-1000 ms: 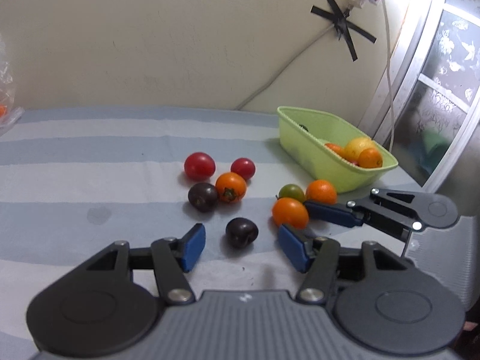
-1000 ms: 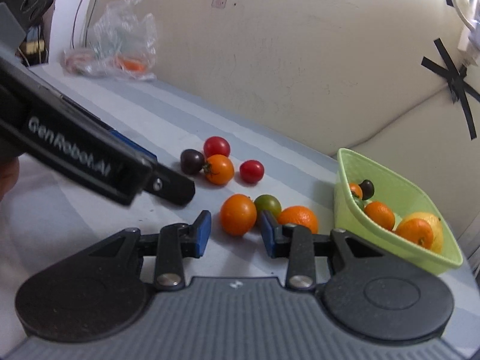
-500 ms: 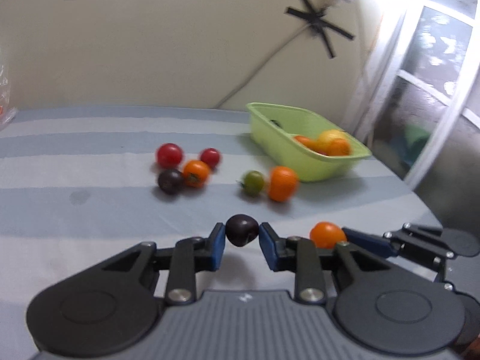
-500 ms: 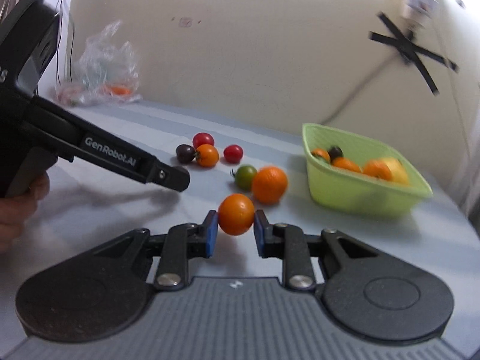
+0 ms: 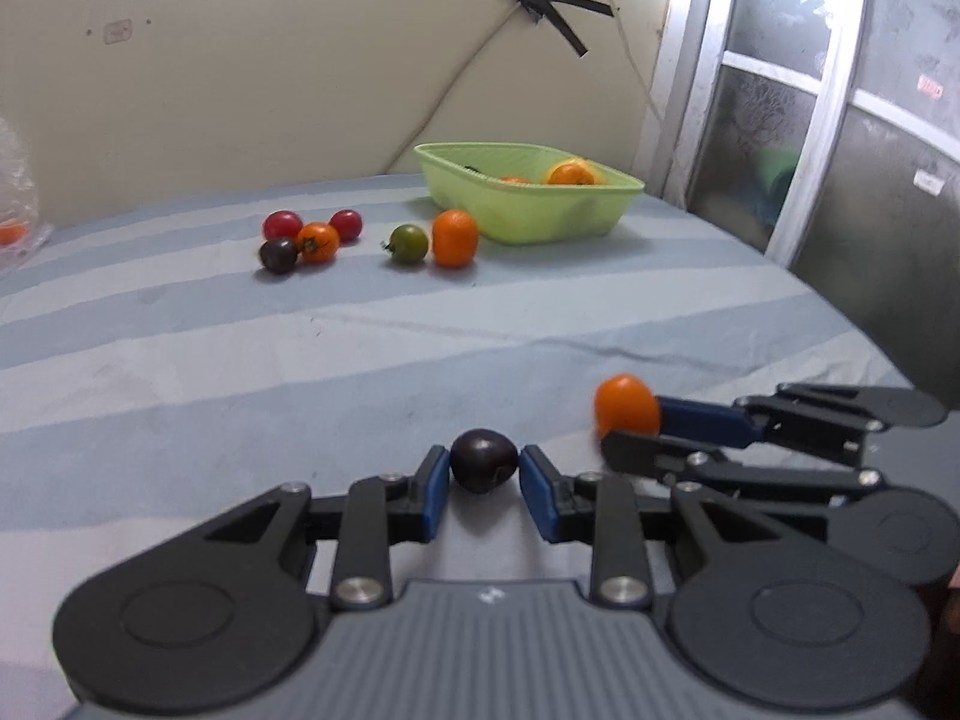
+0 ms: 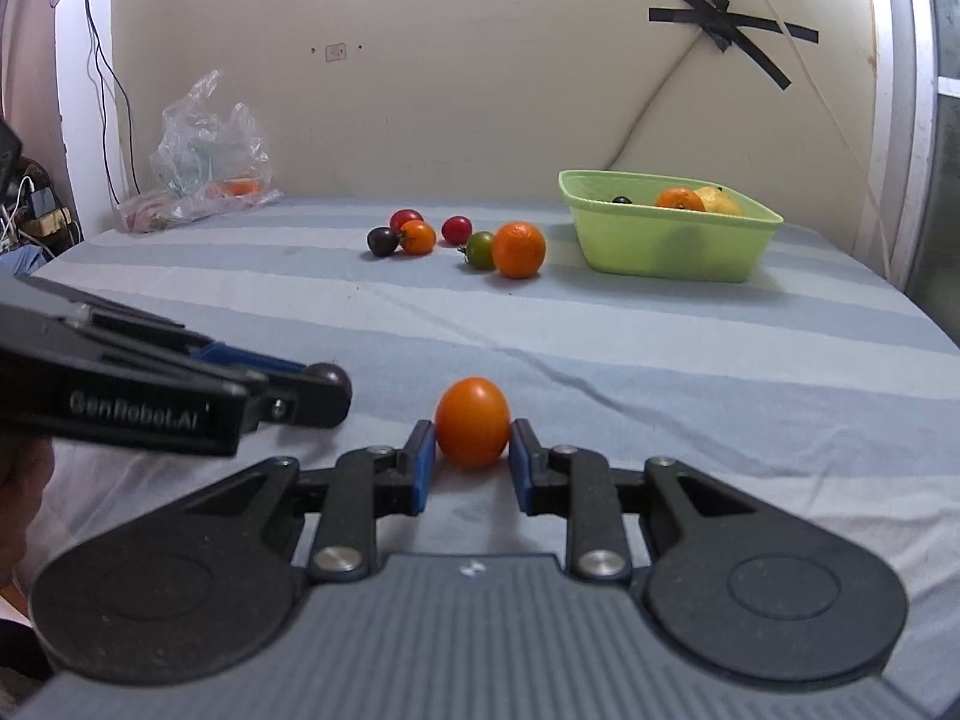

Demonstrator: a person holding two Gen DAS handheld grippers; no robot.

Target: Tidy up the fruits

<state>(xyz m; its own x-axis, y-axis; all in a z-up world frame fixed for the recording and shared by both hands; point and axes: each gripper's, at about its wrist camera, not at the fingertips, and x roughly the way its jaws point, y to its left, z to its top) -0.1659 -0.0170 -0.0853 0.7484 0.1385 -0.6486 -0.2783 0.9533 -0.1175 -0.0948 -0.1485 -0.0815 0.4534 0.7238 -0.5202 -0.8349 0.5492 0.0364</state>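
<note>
My left gripper point(image 5: 483, 468) is shut on a dark purple tomato point(image 5: 483, 461), held above the striped cloth. My right gripper point(image 6: 472, 456) is shut on an orange tomato point(image 6: 472, 422); it also shows in the left wrist view point(image 5: 626, 405), to the right of the left gripper. The left gripper with its dark tomato point(image 6: 327, 377) shows at the left of the right wrist view. A green basket point(image 6: 666, 240) with oranges and a lemon stands far ahead at the right. Loose fruits lie left of it: an orange point(image 6: 519, 249), a green tomato point(image 6: 480, 249), and red, orange and dark tomatoes point(image 6: 408, 233).
A striped blue cloth point(image 5: 420, 330) covers the table. A plastic bag point(image 6: 204, 150) lies at the back left by the wall. A window frame point(image 5: 810, 120) stands at the right. Taped cables hang on the wall point(image 6: 726, 36).
Both grippers closed on their fruits, the left on the dark tomato and the right on the orange tomato, then lifted and pulled back away from the basket and the loose fruits.
</note>
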